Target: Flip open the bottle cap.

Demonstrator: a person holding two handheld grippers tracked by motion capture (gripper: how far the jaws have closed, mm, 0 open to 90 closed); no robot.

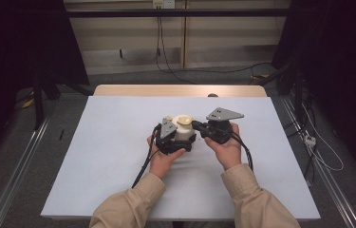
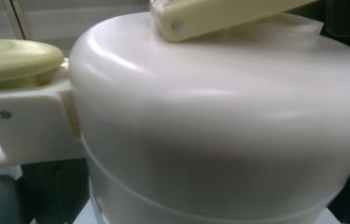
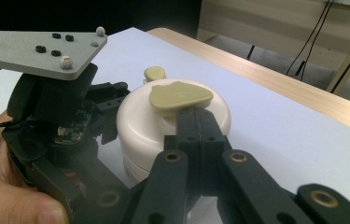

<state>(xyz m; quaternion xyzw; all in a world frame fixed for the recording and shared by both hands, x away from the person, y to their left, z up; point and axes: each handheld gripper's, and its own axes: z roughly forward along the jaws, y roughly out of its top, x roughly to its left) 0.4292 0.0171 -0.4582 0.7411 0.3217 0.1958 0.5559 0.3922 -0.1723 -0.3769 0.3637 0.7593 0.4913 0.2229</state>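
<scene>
Cream jug [image 1: 183, 129] upright — handle seemingly toward the far edge.

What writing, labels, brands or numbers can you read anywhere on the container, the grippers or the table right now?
None can be read in any of the three views.
The cream container and its yellowish lid tab are plain, with no print.
The grey plate on the left gripper carries only screws and small balls, no marks.
The right gripper has bare black jaws.
The white table sheet is blank.
</scene>
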